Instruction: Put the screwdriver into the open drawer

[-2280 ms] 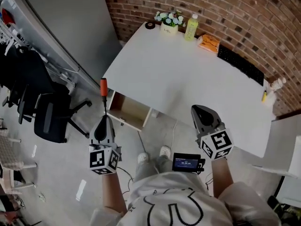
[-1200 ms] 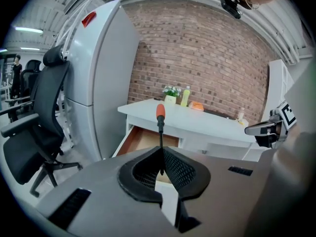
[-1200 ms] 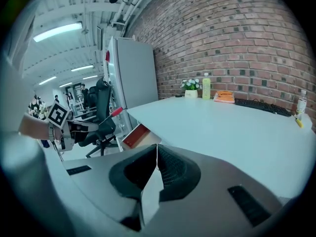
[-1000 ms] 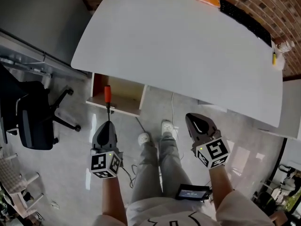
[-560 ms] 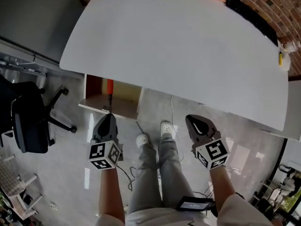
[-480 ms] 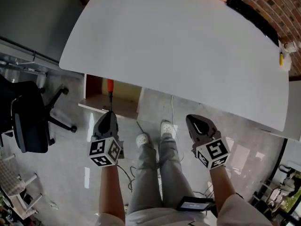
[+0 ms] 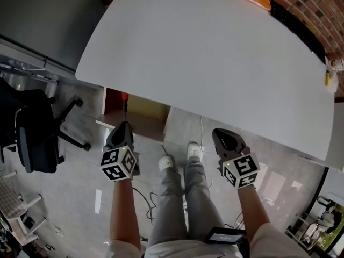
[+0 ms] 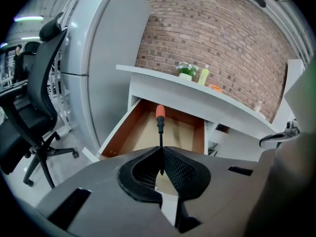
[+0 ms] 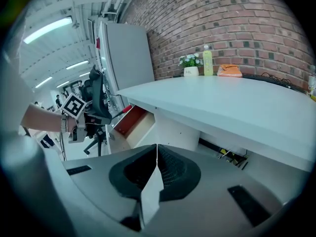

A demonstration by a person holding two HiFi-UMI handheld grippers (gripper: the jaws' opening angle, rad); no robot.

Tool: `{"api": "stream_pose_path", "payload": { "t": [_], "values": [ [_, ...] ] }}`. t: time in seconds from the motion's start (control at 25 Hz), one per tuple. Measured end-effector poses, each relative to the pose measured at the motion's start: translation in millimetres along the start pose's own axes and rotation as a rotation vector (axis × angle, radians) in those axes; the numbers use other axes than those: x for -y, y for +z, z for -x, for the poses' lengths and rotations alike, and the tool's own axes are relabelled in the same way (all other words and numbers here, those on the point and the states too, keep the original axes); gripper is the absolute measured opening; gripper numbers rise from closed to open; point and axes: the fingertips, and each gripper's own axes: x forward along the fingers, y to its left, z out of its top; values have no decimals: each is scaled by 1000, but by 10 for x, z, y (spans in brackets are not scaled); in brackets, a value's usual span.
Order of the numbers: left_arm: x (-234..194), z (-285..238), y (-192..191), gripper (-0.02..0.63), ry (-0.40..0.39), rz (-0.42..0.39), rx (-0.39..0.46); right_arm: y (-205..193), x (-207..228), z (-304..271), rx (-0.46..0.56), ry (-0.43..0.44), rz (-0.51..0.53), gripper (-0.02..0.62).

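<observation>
The left hand-held gripper [image 8: 161,151] has sunk nearer the wooden drawer [image 8: 123,132]; its meshed black jaws pinch the screwdriver [image 8: 160,118] by its thin shaft, rounded orange handle pointing straight ahead over the drawer; right hand-held gripper [image 9: 156,151] pressed together.

This looks like an office. A long white desk [image 7: 215,52] with an open drawer [image 8: 121,135] stands against a bare brick wall [image 8: 222,38], with a black keyboard [image 7: 298,26] at its back edge. A black swivel chair [image 7: 32,138] on castors sits on the polished grey floor [image 7: 80,198], and strip lights [image 9: 49,28] run overhead.
</observation>
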Motion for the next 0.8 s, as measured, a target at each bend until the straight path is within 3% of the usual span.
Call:
{"api": "stream_pose_path", "payload": {
  "t": [0.32, 0.8],
  "values": [
    [-220, -236, -4, 21, 24, -8, -72, 40, -190, -267, -27, 38, 8, 20],
    [-218, -389, -98, 21, 17, -56, -122, 6, -216, -318, -51, 49, 9, 20]
  ]
}}
